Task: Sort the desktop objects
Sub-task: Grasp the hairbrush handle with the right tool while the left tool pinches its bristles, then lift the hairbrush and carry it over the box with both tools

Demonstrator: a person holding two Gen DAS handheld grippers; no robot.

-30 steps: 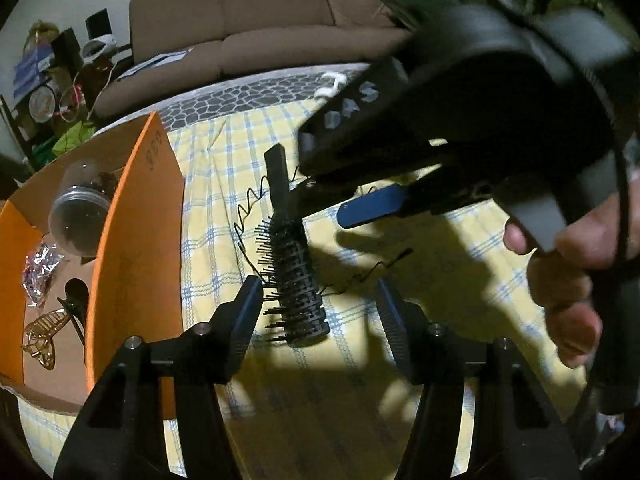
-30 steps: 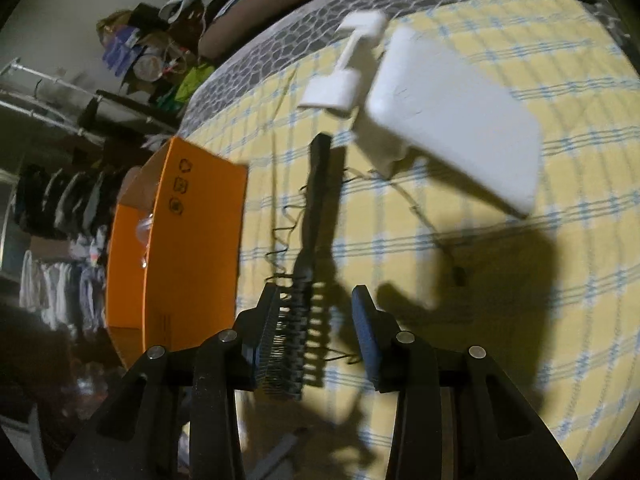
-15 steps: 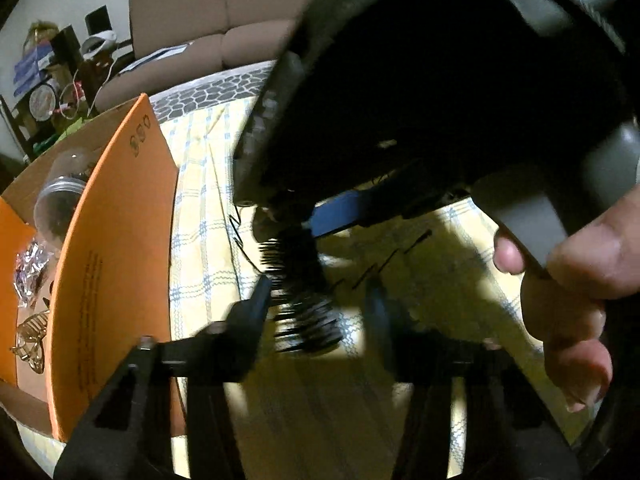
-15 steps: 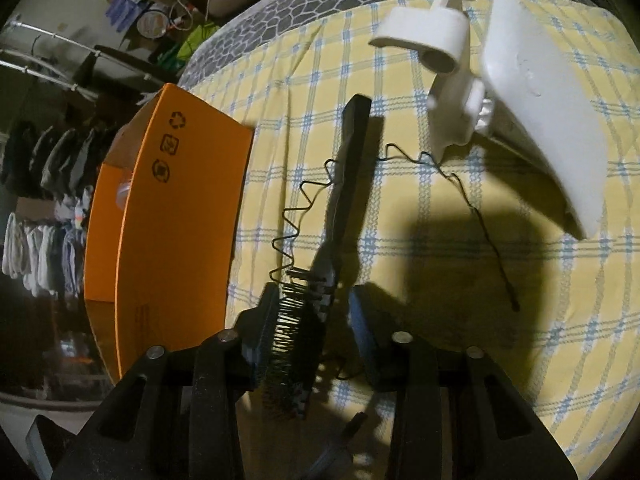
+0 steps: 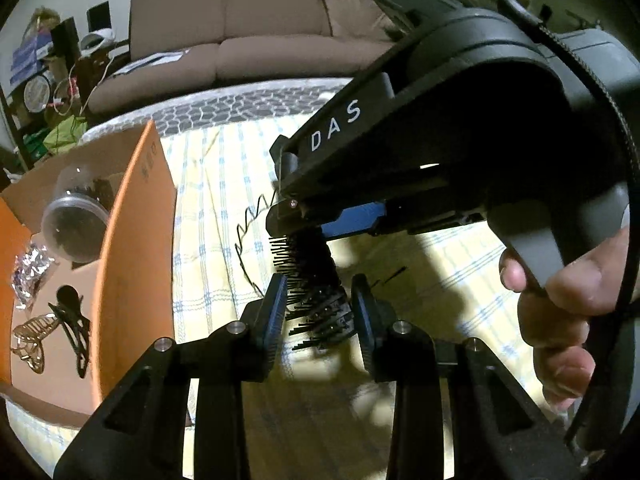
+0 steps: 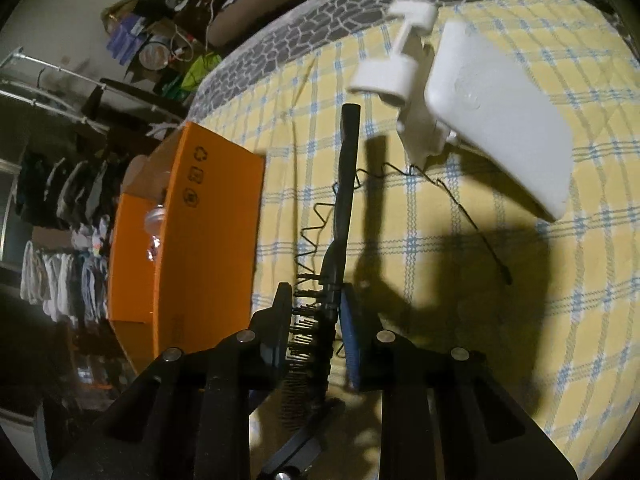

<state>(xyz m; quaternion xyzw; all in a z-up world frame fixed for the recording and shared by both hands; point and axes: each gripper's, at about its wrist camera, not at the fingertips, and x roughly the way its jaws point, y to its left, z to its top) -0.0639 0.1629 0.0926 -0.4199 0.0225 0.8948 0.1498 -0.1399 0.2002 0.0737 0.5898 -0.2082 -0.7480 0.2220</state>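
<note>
Right wrist: both grippers [image 6: 316,332] [image 5: 320,312] pinch hairbrush [image 6: 346,184] over checked yellow cloth [image 6: 500,280]; right closing.

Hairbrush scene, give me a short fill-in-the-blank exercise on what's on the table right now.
1. Both grippers are closed around the black ____.
2. The cardboard box beside the hairbrush is coloured ____.
3. The tablecloth is checked in blue and ____.
4. The hair clips lie inside the ____.

Missing words: hairbrush; orange; yellow; box
</note>
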